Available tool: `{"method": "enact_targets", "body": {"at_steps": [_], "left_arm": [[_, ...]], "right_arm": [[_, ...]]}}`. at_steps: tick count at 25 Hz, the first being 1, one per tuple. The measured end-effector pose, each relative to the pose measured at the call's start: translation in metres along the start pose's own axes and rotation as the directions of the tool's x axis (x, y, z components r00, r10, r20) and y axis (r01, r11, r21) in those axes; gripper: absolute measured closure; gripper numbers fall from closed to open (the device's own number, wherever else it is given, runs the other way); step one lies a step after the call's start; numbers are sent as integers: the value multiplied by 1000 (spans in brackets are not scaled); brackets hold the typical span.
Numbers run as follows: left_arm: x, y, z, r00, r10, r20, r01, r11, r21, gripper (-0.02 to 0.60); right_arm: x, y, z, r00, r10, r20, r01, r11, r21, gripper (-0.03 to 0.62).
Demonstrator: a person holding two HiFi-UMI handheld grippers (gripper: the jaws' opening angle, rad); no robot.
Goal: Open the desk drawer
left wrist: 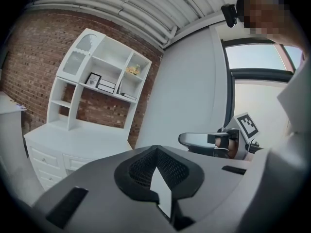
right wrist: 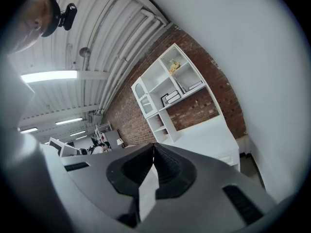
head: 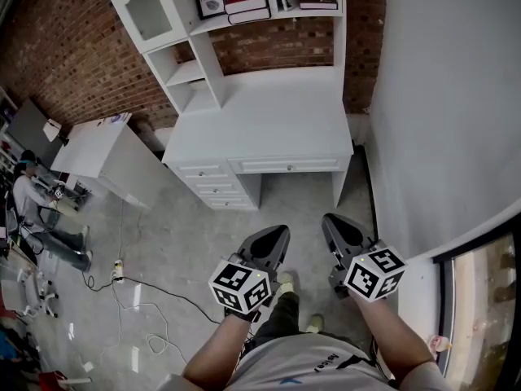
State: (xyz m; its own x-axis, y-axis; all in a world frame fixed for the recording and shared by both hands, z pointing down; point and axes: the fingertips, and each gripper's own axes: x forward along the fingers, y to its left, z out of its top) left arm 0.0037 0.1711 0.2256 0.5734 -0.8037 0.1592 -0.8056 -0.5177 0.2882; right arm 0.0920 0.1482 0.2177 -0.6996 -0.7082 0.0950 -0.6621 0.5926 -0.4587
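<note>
Left tool and right tool, closed, empty, well short of desk drawer

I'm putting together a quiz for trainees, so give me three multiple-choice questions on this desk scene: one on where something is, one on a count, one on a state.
1. Where is the wide drawer?
A) just under the desktop, right of the small drawers
B) up among the shelves
C) on the floor

2. How many small drawers are stacked under the desktop's left end in the head view?
A) one
B) three
C) five

3. What state is the wide drawer in?
A) pulled fully out
B) half open
C) closed

Answers:
1 A, it sits right below the desktop edge.
2 B, three fronts show one below another.
3 C, its front lies flush with the frame around it.
</note>
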Motion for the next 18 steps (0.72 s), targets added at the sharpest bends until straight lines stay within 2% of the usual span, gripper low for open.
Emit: {"method": "enact_targets", "body": {"at_steps": [18], "left_arm": [[140,182,-11,994,-66,-90,66,998,0,571]], "right_arm": [[194,-83,-1,995,-100,-21,101,994,41,576]]}}
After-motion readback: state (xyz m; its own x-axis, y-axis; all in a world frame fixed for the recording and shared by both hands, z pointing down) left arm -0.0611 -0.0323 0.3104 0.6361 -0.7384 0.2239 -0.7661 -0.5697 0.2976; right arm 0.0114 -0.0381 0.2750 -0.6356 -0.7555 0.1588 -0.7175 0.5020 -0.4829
